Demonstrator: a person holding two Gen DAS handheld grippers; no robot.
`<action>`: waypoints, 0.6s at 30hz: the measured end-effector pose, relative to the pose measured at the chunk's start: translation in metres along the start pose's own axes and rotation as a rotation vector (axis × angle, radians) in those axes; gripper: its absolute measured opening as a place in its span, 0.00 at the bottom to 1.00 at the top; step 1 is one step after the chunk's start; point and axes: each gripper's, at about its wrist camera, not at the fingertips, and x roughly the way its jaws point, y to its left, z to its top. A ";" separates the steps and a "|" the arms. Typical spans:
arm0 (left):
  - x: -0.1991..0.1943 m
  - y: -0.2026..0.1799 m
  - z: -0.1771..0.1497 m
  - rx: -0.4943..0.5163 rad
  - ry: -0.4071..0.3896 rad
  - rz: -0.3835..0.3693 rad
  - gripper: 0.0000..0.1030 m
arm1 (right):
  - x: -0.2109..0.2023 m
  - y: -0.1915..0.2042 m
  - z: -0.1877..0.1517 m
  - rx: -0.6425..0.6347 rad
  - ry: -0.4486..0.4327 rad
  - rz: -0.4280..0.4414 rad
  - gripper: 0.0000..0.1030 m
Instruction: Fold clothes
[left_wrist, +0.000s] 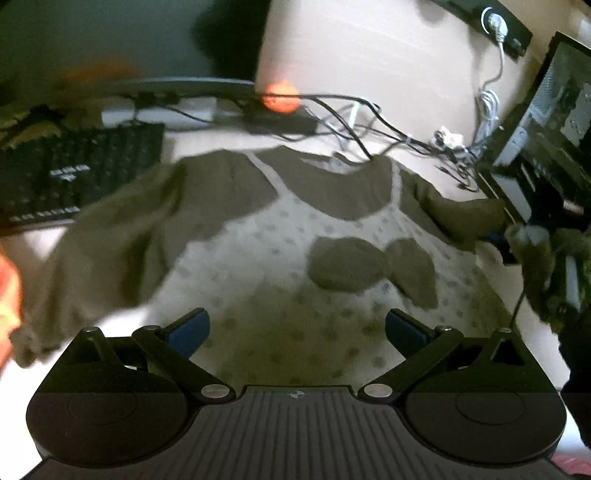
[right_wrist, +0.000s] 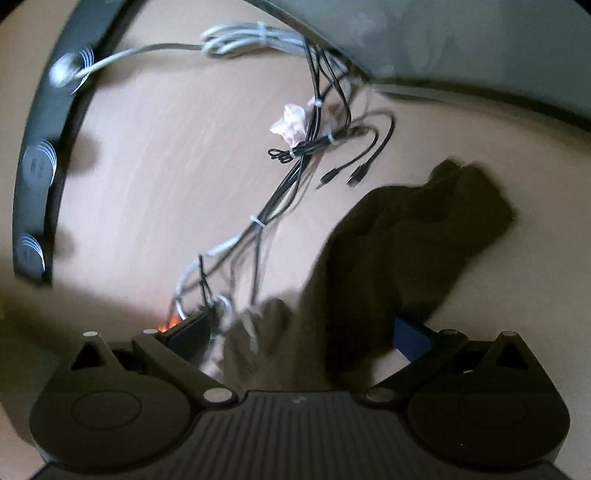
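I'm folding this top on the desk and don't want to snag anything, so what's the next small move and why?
Probably close the right gripper on the brown sleeve and draw it in over the dotted front. Both grippers look open; the sleeve lies between the right one's fingers, close beside the loose cables. The left gripper hangs open over the garment's middle, holding nothing.

desk (right_wrist: 166, 155): pale wood; keyboard (left_wrist: 74, 173): black; cables (right_wrist: 295, 155): tangled

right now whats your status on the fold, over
Left gripper open, above the spread shirt. Right gripper open, jaws astride the brown sleeve. Loose cables beside that sleeve, keyboard by the other.
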 end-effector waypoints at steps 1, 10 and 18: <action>0.000 0.003 0.000 -0.003 0.005 0.012 1.00 | 0.005 0.016 -0.004 -0.058 0.027 0.070 1.00; 0.013 0.043 0.000 -0.130 0.040 -0.050 1.00 | -0.010 0.136 -0.137 -1.028 0.315 0.149 1.00; 0.024 0.022 0.025 -0.092 -0.013 -0.244 1.00 | -0.061 0.088 -0.168 -1.140 0.254 -0.206 1.00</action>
